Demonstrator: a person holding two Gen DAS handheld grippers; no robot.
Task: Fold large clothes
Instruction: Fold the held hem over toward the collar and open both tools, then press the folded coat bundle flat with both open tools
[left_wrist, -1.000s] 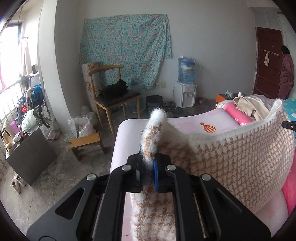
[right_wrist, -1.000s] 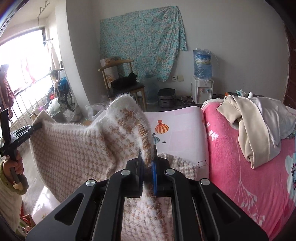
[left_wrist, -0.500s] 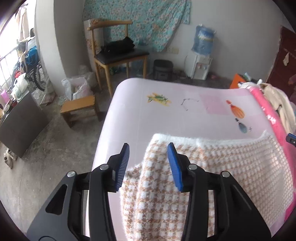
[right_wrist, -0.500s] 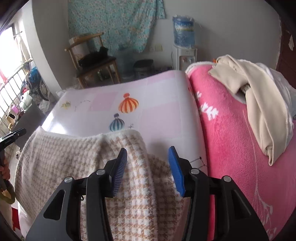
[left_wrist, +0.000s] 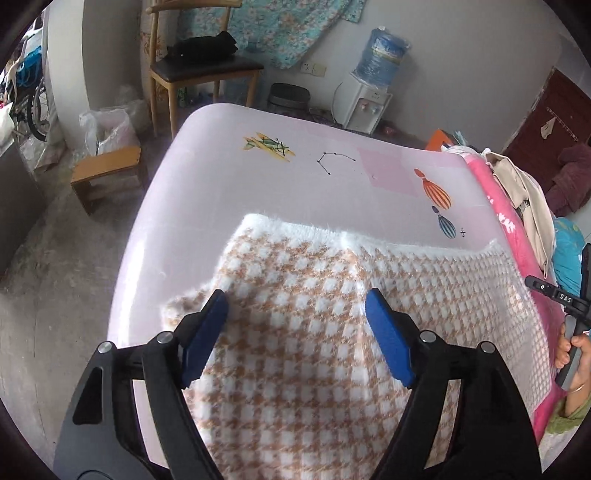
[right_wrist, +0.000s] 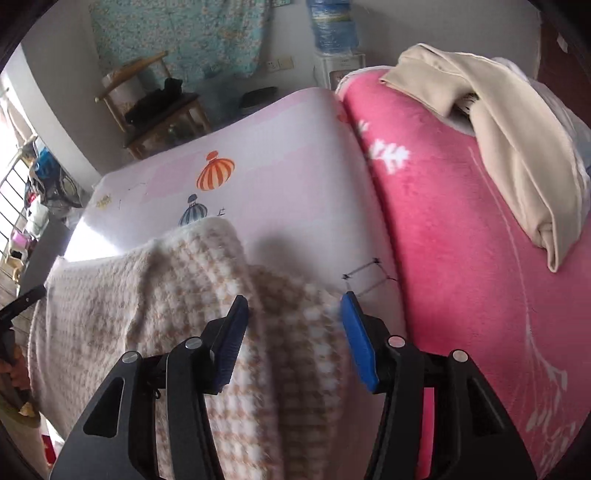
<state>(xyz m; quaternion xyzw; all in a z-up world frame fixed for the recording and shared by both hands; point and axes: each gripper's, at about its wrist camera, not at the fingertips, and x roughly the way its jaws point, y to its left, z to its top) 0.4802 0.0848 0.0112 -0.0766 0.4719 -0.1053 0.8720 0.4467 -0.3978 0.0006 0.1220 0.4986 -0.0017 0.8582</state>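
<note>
A fuzzy tan-and-white houndstooth garment (left_wrist: 314, 314) lies on the pink bed sheet (left_wrist: 229, 162), its white folded edge toward the foot of the bed. My left gripper (left_wrist: 295, 299) is wide open just above its left part, holding nothing. In the right wrist view the same garment (right_wrist: 177, 295) lies below my right gripper (right_wrist: 293, 302), which is wide open and empty over its right edge. The right gripper's handle and the hand also show at the right edge of the left wrist view (left_wrist: 569, 299).
A bright pink blanket (right_wrist: 461, 240) covers the bed's right side, with a beige garment (right_wrist: 498, 125) piled on it. Beyond the bed stand a wooden chair (left_wrist: 199, 66), a small wooden stool (left_wrist: 107, 170), a plastic bag (left_wrist: 110, 125) and a water dispenser (left_wrist: 373, 81).
Both grippers were shut on the garment's corners and held it up. They lowered it onto the sheet and opened, and now the jaws are wider and the garment lies flat.
</note>
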